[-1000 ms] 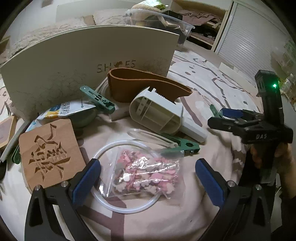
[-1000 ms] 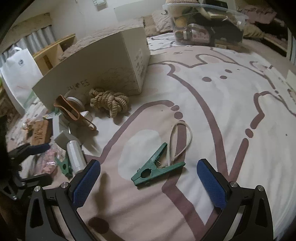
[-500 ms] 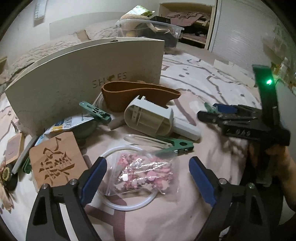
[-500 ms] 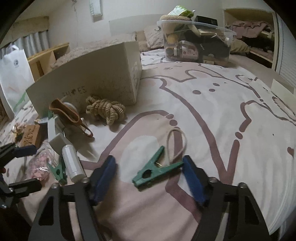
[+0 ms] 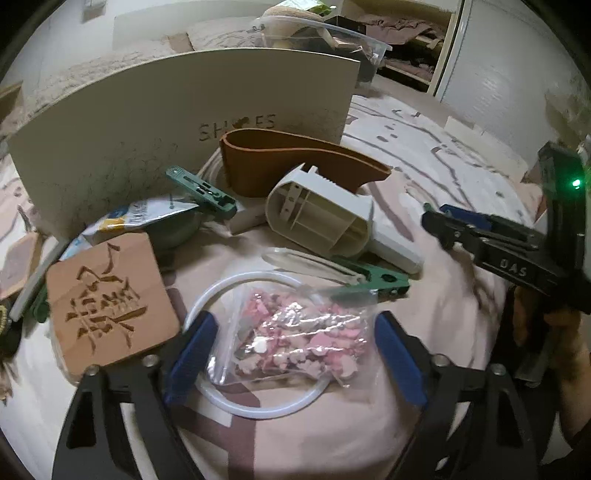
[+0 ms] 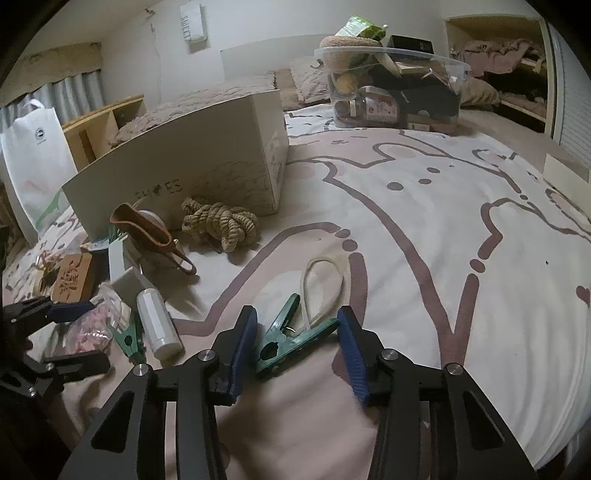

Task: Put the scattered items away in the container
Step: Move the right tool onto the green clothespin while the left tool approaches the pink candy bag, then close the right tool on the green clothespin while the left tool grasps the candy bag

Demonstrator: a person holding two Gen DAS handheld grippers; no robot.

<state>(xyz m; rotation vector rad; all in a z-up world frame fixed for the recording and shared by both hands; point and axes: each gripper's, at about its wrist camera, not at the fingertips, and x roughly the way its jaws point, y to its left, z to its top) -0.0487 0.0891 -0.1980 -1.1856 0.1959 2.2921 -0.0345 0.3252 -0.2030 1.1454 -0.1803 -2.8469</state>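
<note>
Dim bedroom: patterned bedspread [image 6: 424, 229], white wall [image 6: 277, 26], grey curtain [image 6: 74, 92], wooden shelf [image 6: 99, 125].

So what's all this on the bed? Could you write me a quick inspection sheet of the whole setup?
Surface: patterned bedspread.
Job's things: zip bag of pink bits between the left gripper fingers; green clip between the right gripper fingers; shoe box behind.
Clutter: rope bundle, carved wooden tile, brown strap, white plastic part.
Grippers: both have just been closing, neither pressing yet.
Cables: nothing seen; a clear tube ring lies under the bag.
Surroundings: clear storage bin, white bag.
</note>
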